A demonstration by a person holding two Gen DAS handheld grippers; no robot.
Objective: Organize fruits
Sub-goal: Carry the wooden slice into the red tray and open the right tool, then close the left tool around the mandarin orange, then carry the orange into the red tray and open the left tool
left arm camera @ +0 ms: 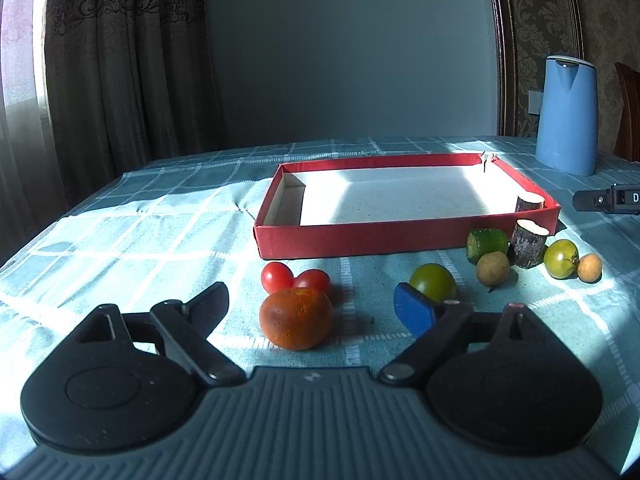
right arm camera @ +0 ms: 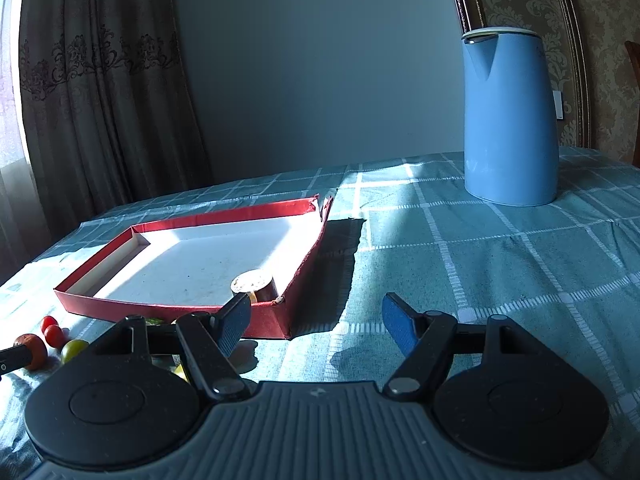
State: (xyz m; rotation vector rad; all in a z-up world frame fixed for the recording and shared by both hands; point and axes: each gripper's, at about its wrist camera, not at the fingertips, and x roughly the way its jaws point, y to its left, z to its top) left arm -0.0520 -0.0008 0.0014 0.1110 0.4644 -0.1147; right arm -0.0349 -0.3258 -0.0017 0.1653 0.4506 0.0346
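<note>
red tray (left arm camera: 404,236) near edge, fruit alongside

text: "D" | on: black device (left arm camera: 608,200) at right edge, cut off | other text: none legible

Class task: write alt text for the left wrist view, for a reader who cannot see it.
An open left gripper points at an orange fruit lying between its jaws on a checked tablecloth. Behind are two red tomatoes, more small fruits and a red box holding one dark cut piece.
</note>
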